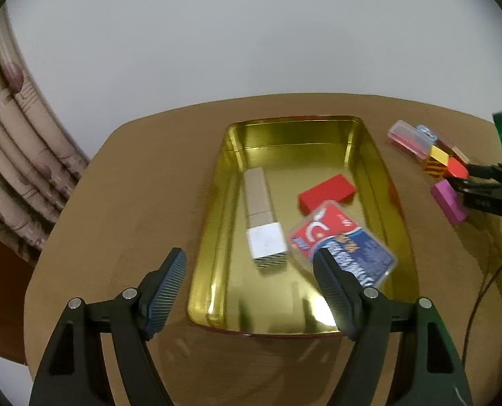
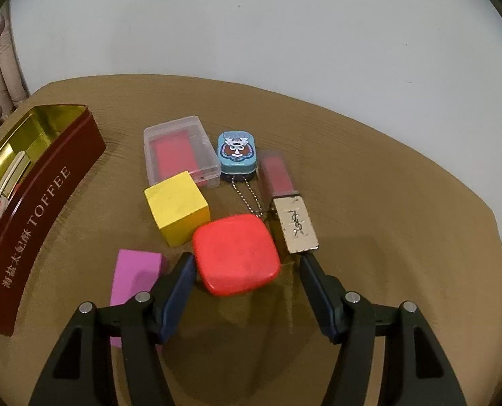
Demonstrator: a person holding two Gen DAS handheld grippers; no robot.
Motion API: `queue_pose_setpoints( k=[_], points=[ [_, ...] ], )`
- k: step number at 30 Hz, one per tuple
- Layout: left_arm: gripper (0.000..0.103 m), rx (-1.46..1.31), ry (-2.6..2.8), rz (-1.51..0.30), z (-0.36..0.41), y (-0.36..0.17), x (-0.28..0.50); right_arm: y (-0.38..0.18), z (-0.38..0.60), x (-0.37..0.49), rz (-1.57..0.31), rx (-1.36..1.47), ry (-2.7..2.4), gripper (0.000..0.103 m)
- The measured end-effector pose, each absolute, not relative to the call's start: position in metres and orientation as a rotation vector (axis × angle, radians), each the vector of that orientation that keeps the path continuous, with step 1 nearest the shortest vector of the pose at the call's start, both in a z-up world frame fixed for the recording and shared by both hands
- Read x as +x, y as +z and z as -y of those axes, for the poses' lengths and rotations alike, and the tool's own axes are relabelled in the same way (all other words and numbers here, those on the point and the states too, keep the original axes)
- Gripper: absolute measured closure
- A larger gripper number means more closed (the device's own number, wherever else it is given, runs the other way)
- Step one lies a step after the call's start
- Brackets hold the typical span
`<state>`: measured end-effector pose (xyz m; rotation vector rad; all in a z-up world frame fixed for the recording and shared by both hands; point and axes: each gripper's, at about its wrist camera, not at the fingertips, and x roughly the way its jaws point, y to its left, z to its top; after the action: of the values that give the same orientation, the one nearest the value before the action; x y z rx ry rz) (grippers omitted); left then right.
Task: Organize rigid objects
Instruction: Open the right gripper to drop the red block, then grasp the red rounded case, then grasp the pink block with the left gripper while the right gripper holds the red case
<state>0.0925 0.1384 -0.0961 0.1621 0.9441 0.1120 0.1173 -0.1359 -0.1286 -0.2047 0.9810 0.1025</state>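
A gold-lined tin (image 1: 213, 203) lies open on the table. Inside it are a beige and white lipstick box (image 1: 262, 216), a red block (image 1: 327, 192) and a red and blue card pack (image 1: 344, 240). My left gripper (image 1: 251, 258) hangs open over the tin's near end, holding nothing; its right finger crosses the card pack. In the right wrist view my right gripper (image 2: 246, 264) is open around a rounded red box (image 2: 237, 253). The left pad is at the box's edge and the right pad stands apart from it.
Around the red box lie a yellow cube (image 2: 176, 206), a pink block (image 2: 135, 274), a clear case (image 2: 179, 152), a small blue tin on a chain (image 2: 238, 152) and a lip gloss tube (image 2: 286, 199). The tin's dark red wall (image 2: 41, 203) stands left. A curtain (image 1: 10, 155) hangs left of the table.
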Motion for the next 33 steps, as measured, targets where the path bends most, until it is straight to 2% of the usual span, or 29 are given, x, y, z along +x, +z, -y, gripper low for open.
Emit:
queue_pose_setpoints(
  k=[4,7,20,33],
  points=[
    [0.029,0.195,0.095,-0.945,-0.125,-0.1,0.092,-0.132,0.137,0.112,-0.957,-0.208,0.107,0.04],
    [0.029,0.21,0.096,-0.953,-0.119,-0.103,0.092,-0.132,0.138,0.101,-0.941,-0.179,0.117,0.052],
    [0.029,0.196,0.071,-0.991,-0.084,-0.1,0.095,-0.134,0.149,0.054,-0.898,-0.151,0.053,0.052],
    [0.029,0.139,-0.045,-1.047,-0.002,-0.095,0.124,-0.134,0.178,0.018,-0.892,-0.104,-0.029,0.052]
  ],
)
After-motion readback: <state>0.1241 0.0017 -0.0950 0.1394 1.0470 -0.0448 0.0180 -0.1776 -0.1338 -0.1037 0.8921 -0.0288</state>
